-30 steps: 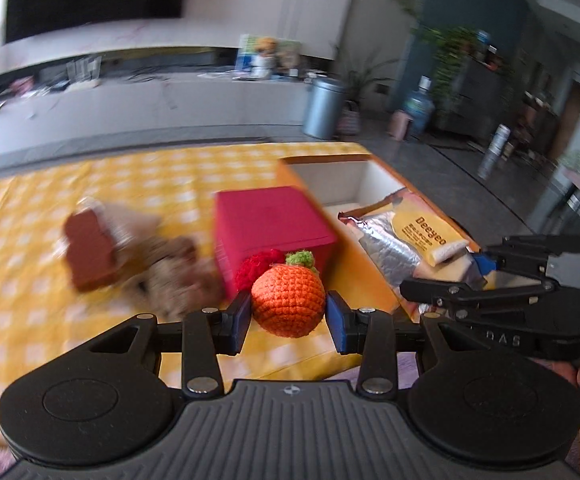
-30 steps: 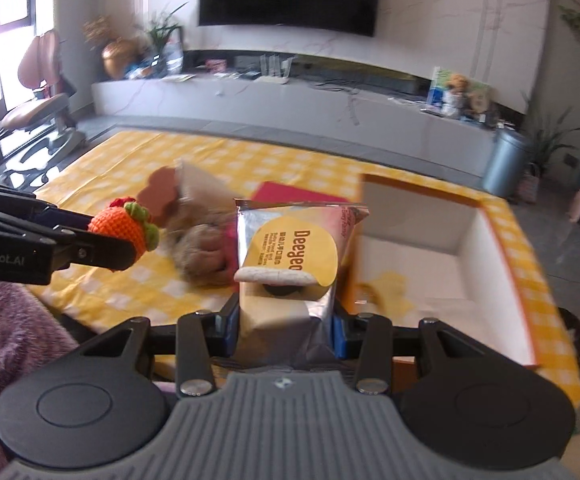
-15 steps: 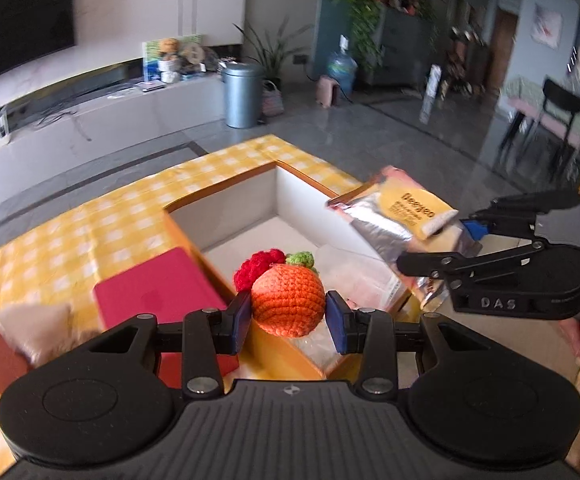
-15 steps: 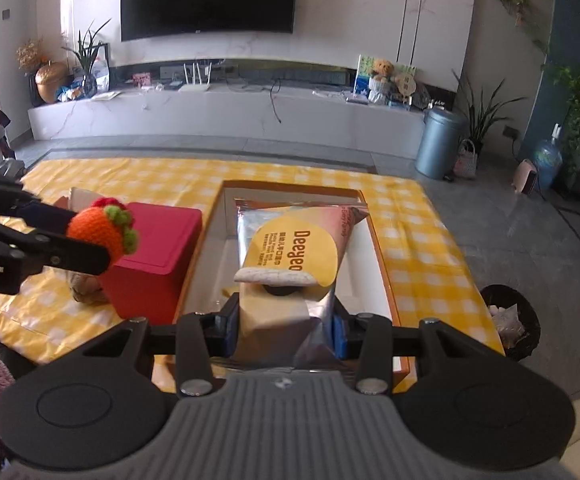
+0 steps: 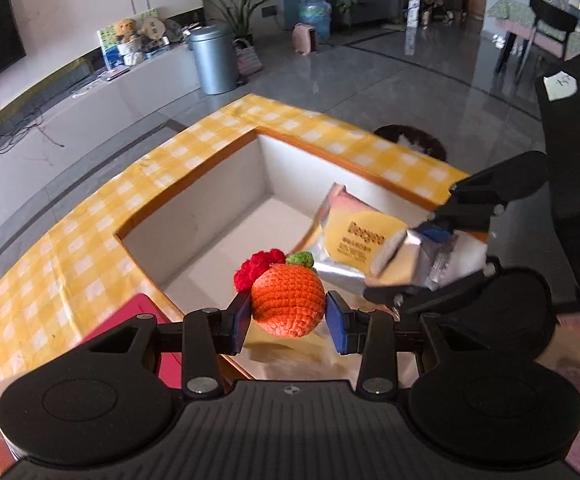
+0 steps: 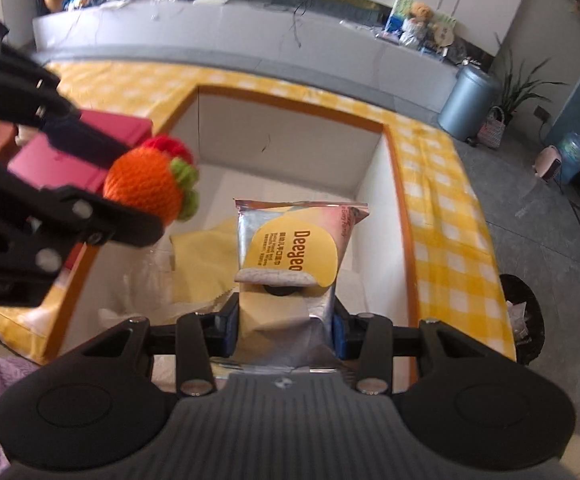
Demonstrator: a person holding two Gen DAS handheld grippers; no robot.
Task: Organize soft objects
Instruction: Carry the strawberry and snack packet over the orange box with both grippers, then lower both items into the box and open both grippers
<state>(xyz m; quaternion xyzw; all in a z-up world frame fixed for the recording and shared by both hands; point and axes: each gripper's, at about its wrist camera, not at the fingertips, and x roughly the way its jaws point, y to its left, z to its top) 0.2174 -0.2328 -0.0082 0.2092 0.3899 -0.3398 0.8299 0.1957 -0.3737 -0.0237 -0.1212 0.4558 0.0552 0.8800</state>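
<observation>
An orange crocheted fruit (image 5: 288, 304) with a green and red top is pinched in my left gripper (image 5: 288, 318), which is shut on it above the near left part of the box. The same crocheted fruit (image 6: 146, 186) shows at the left of the right wrist view. My right gripper (image 6: 284, 326) is shut on a silver and yellow snack packet (image 6: 290, 256), tilted down over the open orange-rimmed box (image 6: 286, 110). That snack packet (image 5: 363, 246) hangs just right of the fruit in the left wrist view, over the white box (image 5: 210, 216) interior.
The box sits on a yellow checked tablecloth (image 5: 70, 248). A red box (image 6: 78, 152) stands against its left side. Crumpled yellow and clear wrapping (image 6: 198, 264) lies on the box floor. A grey bin (image 5: 212, 60) and a long low cabinet stand beyond the table.
Both grippers have swung from the table's left part to over the open box and tipped downward, each keeping its hold. The plush toys have left view.
</observation>
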